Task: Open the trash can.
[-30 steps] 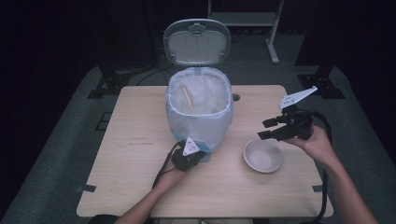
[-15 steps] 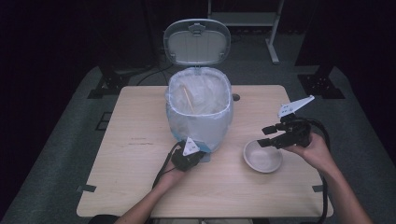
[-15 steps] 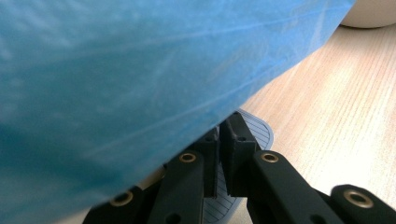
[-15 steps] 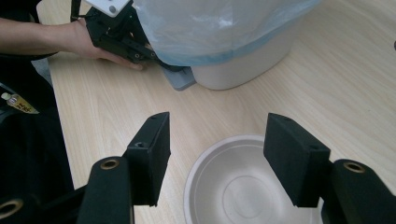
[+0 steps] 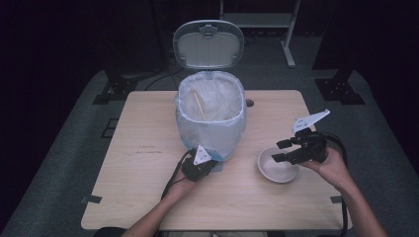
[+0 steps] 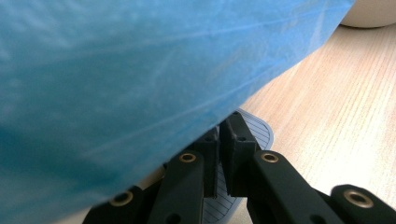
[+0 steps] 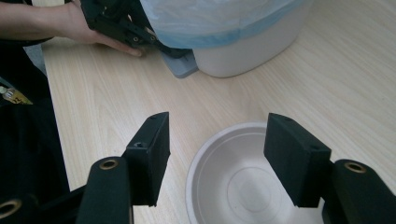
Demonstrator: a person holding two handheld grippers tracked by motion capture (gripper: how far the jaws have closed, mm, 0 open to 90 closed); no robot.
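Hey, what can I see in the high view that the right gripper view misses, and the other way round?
High view alone: the bin's raised lid, the stick inside the bag, and the whole table outline.

Right gripper view alone: a close look at the empty inside of the bowl, with the open right gripper above its near rim.

Both: the bagged bin, the bowl, and the left gripper pressing on the bin's pedal.
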